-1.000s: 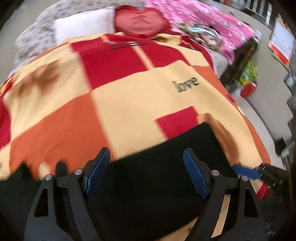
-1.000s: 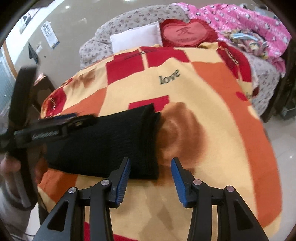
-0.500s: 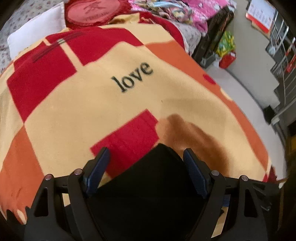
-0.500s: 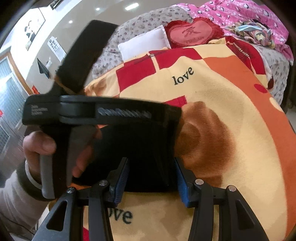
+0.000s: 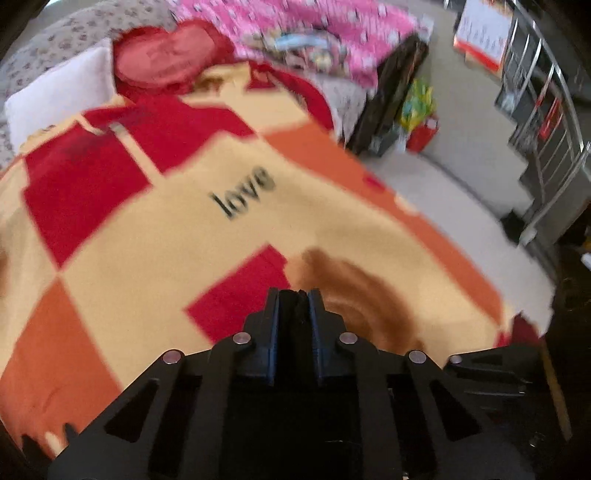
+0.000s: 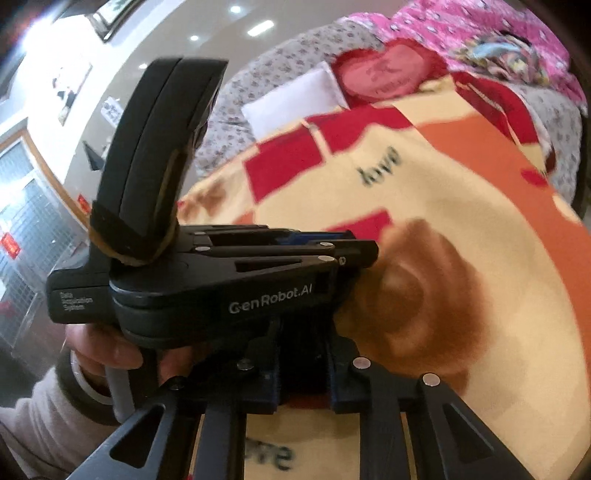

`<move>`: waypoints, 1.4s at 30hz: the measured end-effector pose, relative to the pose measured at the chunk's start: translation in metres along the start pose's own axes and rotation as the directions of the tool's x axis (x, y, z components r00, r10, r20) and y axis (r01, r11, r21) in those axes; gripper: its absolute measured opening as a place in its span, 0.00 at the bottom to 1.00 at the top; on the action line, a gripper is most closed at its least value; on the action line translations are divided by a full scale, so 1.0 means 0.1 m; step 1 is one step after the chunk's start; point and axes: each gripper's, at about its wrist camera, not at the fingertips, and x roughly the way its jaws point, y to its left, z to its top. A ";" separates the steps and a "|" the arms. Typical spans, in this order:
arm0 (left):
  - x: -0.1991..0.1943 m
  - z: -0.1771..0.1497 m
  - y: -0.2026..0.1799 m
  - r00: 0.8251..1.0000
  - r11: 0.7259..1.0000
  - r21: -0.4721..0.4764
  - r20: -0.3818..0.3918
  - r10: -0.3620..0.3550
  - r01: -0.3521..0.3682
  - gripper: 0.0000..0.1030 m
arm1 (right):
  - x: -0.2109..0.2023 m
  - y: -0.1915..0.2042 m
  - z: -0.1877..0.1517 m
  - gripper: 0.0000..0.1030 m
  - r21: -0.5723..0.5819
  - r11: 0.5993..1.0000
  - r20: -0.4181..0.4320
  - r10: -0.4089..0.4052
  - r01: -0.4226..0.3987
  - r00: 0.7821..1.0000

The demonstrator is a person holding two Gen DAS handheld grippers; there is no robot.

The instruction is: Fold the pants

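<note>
The black pants (image 5: 294, 332) are folded on a red, orange and yellow blanket (image 5: 332, 206). My left gripper (image 5: 294, 306) is shut on the pants' end edge; a thick fold of black cloth fills the gap between its blue pads. My right gripper (image 6: 301, 373) is shut on the same end of the pants (image 6: 301, 350), just in front of the left one. The left gripper's body (image 6: 221, 280) crosses the right wrist view and hides most of the pants. Both views are blurred.
A white pillow (image 5: 59, 96) and a red heart cushion (image 5: 166, 55) lie at the head of the bed, with a pink quilt (image 5: 332, 33) behind. The bed's right edge drops to the floor (image 5: 461, 206), where bags (image 5: 421, 114) and metal racks (image 5: 546, 110) stand.
Both grippers were open around the right end of the pants; now both have shut on it. The left gripper has moved in close beside the right one.
</note>
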 end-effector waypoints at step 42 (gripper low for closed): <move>-1.32 -1.90 1.52 0.903 0.751 -0.532 -0.064 0.424 -0.390 0.42 | 1.38 1.48 0.20 0.31 -0.383 0.924 -0.234 -0.119 0.021 0.965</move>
